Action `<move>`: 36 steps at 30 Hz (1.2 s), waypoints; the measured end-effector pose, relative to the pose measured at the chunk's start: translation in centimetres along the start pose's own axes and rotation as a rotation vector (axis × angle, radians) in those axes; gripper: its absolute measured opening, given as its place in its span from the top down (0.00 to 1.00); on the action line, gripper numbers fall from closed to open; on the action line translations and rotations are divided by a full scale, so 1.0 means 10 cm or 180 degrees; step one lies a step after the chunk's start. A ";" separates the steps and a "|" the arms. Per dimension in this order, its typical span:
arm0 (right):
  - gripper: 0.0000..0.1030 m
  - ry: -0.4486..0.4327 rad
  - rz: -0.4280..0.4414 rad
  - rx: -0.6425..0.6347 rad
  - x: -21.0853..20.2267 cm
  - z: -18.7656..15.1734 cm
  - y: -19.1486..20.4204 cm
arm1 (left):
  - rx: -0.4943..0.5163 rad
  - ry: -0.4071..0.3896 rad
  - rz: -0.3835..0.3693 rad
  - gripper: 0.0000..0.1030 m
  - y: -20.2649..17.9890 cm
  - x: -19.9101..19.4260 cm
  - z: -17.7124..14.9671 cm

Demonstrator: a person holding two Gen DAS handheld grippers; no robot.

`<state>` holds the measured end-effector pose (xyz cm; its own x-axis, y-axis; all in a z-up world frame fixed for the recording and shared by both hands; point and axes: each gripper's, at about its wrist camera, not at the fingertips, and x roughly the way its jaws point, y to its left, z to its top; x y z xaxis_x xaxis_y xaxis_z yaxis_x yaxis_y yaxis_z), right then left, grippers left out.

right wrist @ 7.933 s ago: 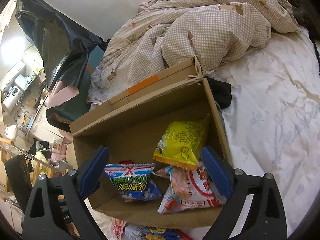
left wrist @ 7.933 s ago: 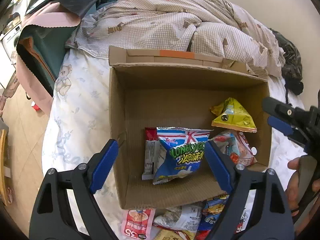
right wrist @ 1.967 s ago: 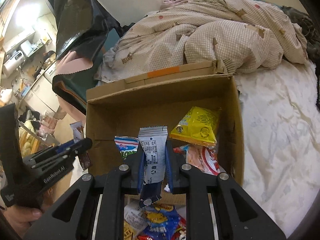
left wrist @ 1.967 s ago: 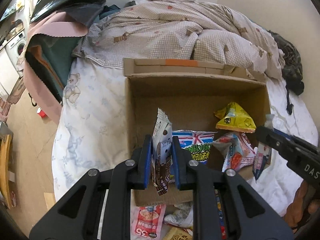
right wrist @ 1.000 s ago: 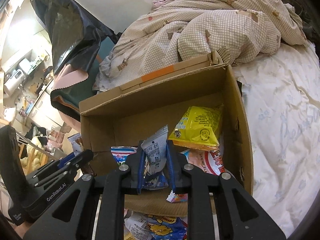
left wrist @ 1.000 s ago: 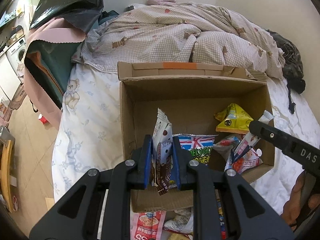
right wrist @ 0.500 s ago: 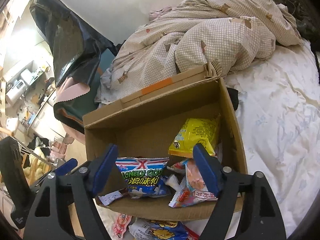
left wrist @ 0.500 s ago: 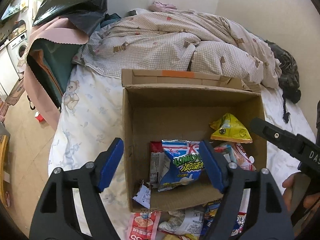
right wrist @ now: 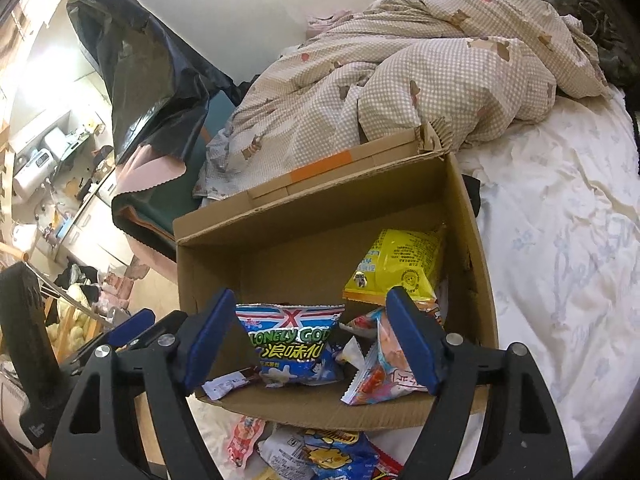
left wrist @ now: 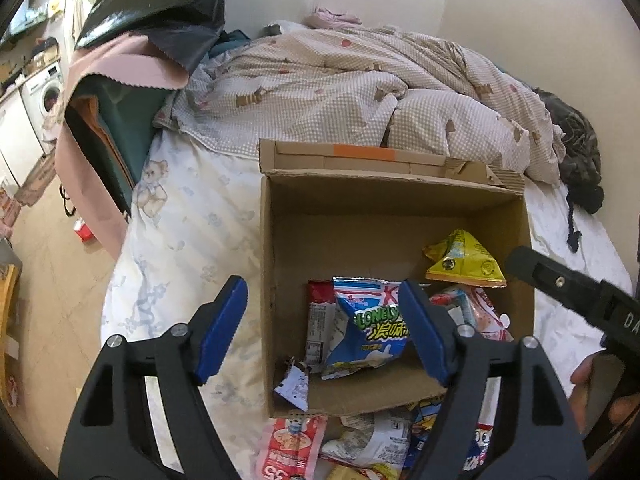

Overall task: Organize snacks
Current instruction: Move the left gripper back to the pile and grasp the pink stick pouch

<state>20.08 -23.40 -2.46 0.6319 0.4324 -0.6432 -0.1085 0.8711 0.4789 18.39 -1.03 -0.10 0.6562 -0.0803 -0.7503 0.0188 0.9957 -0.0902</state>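
Both tongs [left wrist: 322, 330] [right wrist: 310, 340] gape empty — cardboard box [left wrist: 384, 208] holds snack packets [left wrist: 370, 330].

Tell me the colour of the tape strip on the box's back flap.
Orange tape strip, clearest in the left wrist view.

We saw the open cardboard box [left wrist: 280, 248] on the bed, holding a blue chip bag [left wrist: 370, 330] lying flat, a yellow bag [right wrist: 400, 268] propped against its wall, and more snack packets [right wrist: 332, 454] outside its near edge.

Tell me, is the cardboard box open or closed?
Open: the cardboard box has its flap folded back, and snack packets such as the blue packet lie visible inside.
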 end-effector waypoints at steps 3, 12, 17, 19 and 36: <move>0.22 -0.0030 0.0005 0.0011 -0.09 -0.02 0.03 | -0.0010 -0.0029 -0.0002 0.27 0.02 -0.07 -0.01; 0.22 -0.0076 -0.0013 -0.0025 -0.42 -0.15 0.13 | 0.0043 -0.0411 -0.0002 0.27 0.13 -0.51 -0.05; 0.22 -0.0069 -0.0052 -0.0178 -0.58 -0.25 0.20 | -0.0303 -0.0100 -0.0327 0.14 0.31 -0.52 -0.17; 0.22 -0.0039 -0.0088 -0.0232 -0.62 -0.30 0.21 | -0.0408 0.0058 -0.0363 0.13 0.37 -0.49 -0.25; 0.22 0.0492 -0.0473 0.0205 -0.64 -0.75 -0.24 | -0.0232 0.0552 0.0133 0.13 0.37 -0.43 -0.73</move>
<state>10.51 -26.54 -3.96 0.5116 0.3354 -0.7911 0.0294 0.9133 0.4062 10.16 2.64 -1.97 0.5152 -0.0518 -0.8555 -0.0647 0.9930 -0.0991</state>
